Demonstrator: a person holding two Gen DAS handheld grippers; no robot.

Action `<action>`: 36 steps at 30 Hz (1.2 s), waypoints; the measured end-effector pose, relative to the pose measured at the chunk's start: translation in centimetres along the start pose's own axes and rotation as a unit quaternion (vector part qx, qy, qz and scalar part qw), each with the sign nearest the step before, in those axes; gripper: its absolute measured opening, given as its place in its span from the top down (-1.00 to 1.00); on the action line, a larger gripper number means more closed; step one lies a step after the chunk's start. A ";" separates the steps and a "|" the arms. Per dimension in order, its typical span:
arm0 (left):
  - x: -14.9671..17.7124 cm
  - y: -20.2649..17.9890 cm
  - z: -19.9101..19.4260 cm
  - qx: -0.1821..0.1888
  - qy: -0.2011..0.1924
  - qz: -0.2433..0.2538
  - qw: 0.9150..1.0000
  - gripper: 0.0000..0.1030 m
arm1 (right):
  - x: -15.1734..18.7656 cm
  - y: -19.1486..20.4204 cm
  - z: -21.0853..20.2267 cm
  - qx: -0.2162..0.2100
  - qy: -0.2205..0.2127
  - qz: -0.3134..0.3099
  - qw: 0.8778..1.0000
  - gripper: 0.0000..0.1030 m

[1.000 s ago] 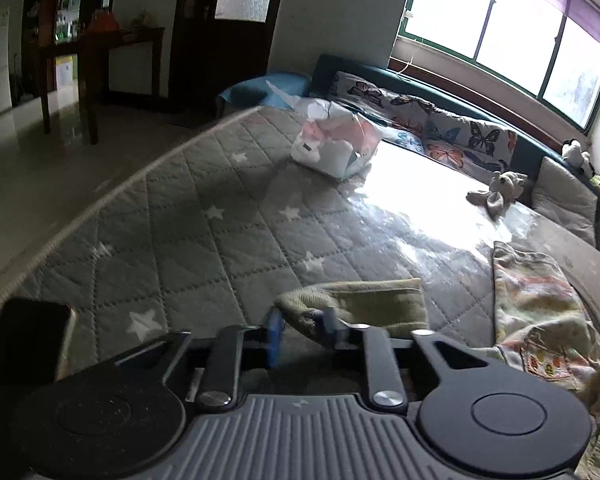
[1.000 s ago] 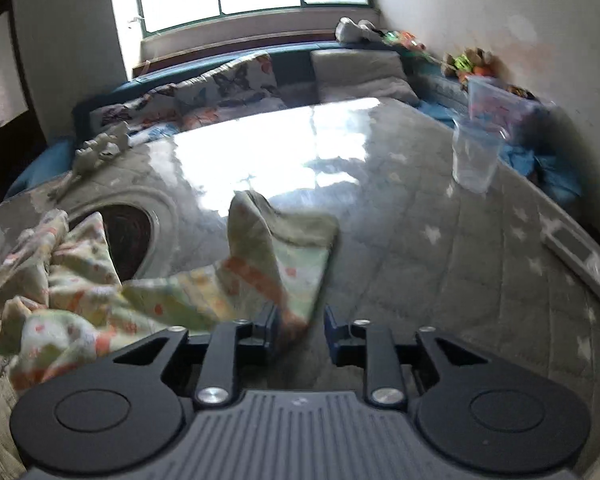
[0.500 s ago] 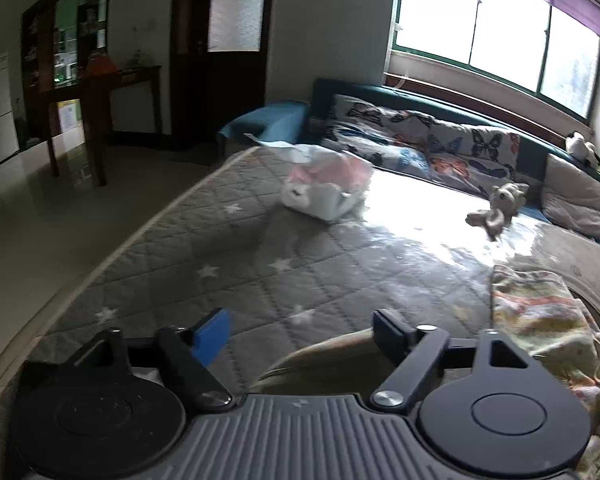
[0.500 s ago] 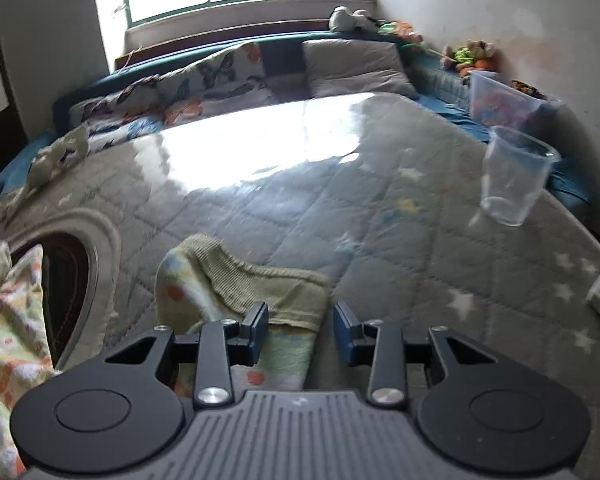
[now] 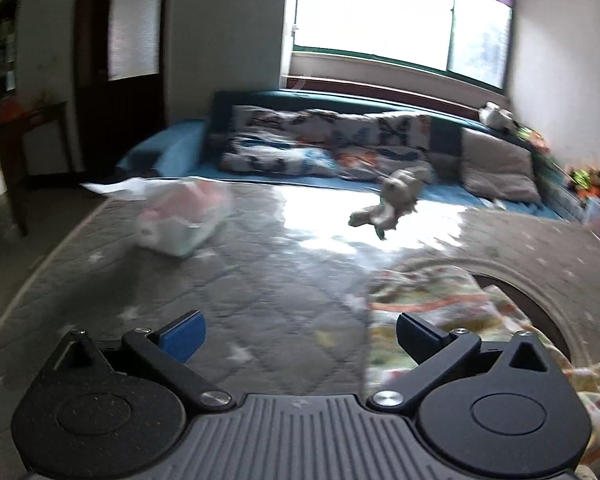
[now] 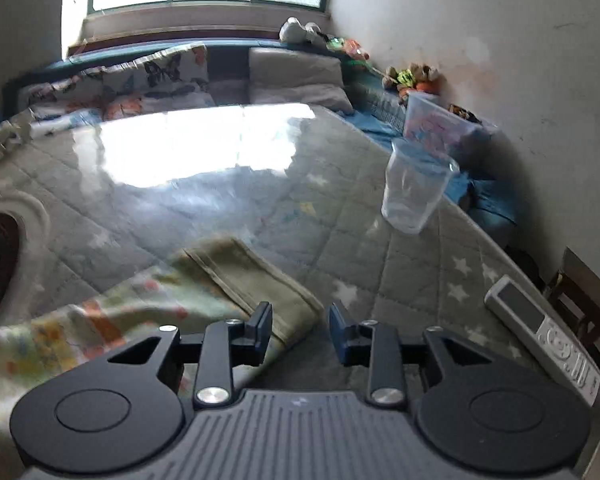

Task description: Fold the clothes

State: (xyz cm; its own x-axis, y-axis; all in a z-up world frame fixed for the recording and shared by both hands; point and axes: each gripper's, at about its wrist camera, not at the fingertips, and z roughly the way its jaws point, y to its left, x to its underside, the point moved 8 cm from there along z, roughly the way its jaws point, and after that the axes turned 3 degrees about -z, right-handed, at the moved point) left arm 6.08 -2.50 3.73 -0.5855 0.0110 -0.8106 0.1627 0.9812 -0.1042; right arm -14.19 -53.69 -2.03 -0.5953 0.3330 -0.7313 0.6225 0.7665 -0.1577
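The left gripper (image 5: 298, 334) is spread wide and empty; the right gripper (image 6: 300, 330) is also parted, holding nothing. The printed garment (image 6: 172, 304) lies lower left on the quilt (image 6: 360, 264), its green hem turned over. Apparently one fold is laid; the crumpled clothes (image 5: 440, 300) at right remain unfolded.

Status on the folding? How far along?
Done: one garment lies flat on the mattress, olive hem doubled over. In hand: nothing; left gripper and right gripper are open. Left: the crumpled pile.
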 end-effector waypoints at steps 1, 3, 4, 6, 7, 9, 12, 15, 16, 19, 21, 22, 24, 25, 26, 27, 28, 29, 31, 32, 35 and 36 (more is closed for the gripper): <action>0.1 -0.6 0.4 0.005 0.004 0.008 1.000 -1.00 | -0.5 0.5 -0.7 -0.016 -0.006 -0.001 1.000 0.38; 0.2 -1.7 1.5 0.010 0.015 0.022 1.000 -1.00 | -1.5 1.8 -1.9 -0.053 -0.016 -0.005 0.998 0.35; 0.3 -2.1 2.0 0.010 0.020 0.028 0.999 -1.00 | -1.9 3.0 -2.6 -0.078 -0.018 -0.010 0.997 0.35; 0.3 -2.9 3.1 0.007 0.031 0.038 0.999 -1.00 | -2.6 5.6 -3.4 -0.131 -0.019 -0.025 0.991 0.35; 0.4 -3.2 3.6 0.007 0.035 0.042 0.998 -1.00 | -2.9 7.1 -3.6 -0.152 -0.017 -0.036 0.988 0.35; 0.4 -3.8 4.4 0.008 0.041 0.049 0.998 -1.00 | -3.3 10.2 -4.0 -0.194 -0.014 -0.059 0.979 0.35; 0.3 -4.6 5.5 0.017 0.046 0.056 0.997 -1.00 | -3.9 14.8 -4.2 -0.241 -0.015 -0.093 0.966 0.35; 0.4 -5.2 6.9 0.021 0.056 0.064 0.996 -1.00 | -4.7 18.7 -3.3 -0.277 -0.007 -0.116 0.954 0.35; 0.4 -5.3 7.4 0.023 0.058 0.066 0.996 -1.00 | -5.0 19.9 -3.1 -0.285 -0.004 -0.122 0.951 0.35; 0.3 -5.6 9.1 0.027 0.064 0.067 0.995 -0.96 | -5.4 23.2 -2.0 -0.303 0.008 -0.132 0.944 0.36; 0.2 -5.7 10.0 0.031 0.071 0.064 0.995 -0.93 | -5.5 25.2 -1.3 -0.315 0.016 -0.139 0.939 0.36; 0.1 -5.7 10.4 0.034 0.072 0.062 0.995 -0.88 | -5.4 25.6 -1.0 -0.316 0.018 -0.143 0.938 0.36; -0.1 -5.8 11.1 0.038 0.076 0.061 0.995 -0.86 | -5.5 27.4 -0.1 -0.323 0.020 -0.155 0.933 0.36; -0.3 -5.9 11.4 0.040 0.077 0.061 0.994 -0.79 | -5.5 27.9 0.3 -0.324 0.022 -0.156 0.933 0.36; -0.4 -6.0 11.7 0.042 0.078 0.062 0.994 -0.72 | -5.5 28.5 0.7 -0.324 0.023 -0.158 0.932 0.36; -0.4 -6.1 12.0 0.043 0.080 0.064 0.994 -0.67 | -5.5 28.9 1.0 -0.324 0.025 -0.158 0.932 0.36; -0.5 -6.2 12.2 0.045 0.081 0.066 0.994 -0.57 | -5.6 29.1 1.3 -0.326 0.027 -0.155 0.932 0.36; -0.6 -6.4 12.5 0.047 0.082 0.067 0.993 -0.52 | -5.6 29.3 1.6 -0.328 0.028 -0.152 0.932 0.36; -0.6 -6.7 13.1 0.055 0.088 0.071 0.992 -0.45 | -5.7 29.6 2.2 -0.329 0.032 -0.146 0.932 0.39; -0.6 -6.8 13.4 0.058 0.091 0.072 0.992 -0.30 | -5.8 29.7 2.2 -0.330 0.031 -0.146 0.932 0.43; -0.3 -6.8 14.2 0.059 0.102 0.072 0.990 0.20 | -5.9 29.8 2.3 -0.329 0.028 -0.148 0.932 0.79; -0.2 -6.8 14.4 0.059 0.102 0.072 0.990 0.24 | -6.0 29.8 2.3 -0.328 0.027 -0.149 0.933 0.85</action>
State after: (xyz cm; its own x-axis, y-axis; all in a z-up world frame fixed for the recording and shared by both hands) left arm 16.48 -11.98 -3.71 -0.6956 0.2007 -0.6898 0.3414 0.9372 -0.0717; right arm 9.10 -34.12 -3.90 -0.7283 0.0659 -0.6821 -0.0080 0.9945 0.1047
